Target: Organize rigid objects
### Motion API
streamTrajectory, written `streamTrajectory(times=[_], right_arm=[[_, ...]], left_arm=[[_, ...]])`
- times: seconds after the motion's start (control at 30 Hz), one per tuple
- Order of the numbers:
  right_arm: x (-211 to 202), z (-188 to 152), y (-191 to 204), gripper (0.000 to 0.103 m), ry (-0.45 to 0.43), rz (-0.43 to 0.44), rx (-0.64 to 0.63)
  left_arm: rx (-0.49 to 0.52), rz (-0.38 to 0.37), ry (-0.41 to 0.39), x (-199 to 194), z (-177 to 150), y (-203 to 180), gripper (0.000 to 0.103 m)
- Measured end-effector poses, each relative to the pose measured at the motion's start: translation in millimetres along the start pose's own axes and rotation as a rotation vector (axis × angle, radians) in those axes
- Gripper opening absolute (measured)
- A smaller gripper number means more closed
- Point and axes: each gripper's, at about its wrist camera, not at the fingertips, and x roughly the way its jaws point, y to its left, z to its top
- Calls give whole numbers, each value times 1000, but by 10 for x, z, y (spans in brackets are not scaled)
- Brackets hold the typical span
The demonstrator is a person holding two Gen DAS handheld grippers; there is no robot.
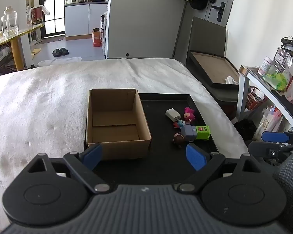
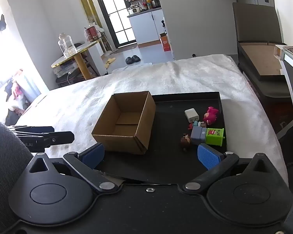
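Toys [image 1: 187, 125] on tray [image 1: 166, 165], both hand-held grippers [image 1: 144, 156] [image 2: 150, 156] wide, empty

My left gripper [image 1: 144, 157] and right gripper [image 2: 151, 155] carry blue ribbed pads on black arms. The tray [image 1: 166, 165] is black. On it, the box [image 1: 115, 120] is plain brown cardboard. Right of the box: white charger [image 1: 172, 114], pink figure [image 1: 189, 114], grey-blue block [image 1: 188, 133], bright green cube [image 1: 203, 132] with red print, dark brown figure [image 1: 178, 138]. The blanket [image 1: 39, 101] under the tray is white.
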Motion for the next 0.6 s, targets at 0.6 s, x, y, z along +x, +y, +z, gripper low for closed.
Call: streamTrajectory(times=[0.6], right_arm=[[-5,9,22,103,0,-8,-7]], left_arm=[[0,2,-4,-3,9,24,92]])
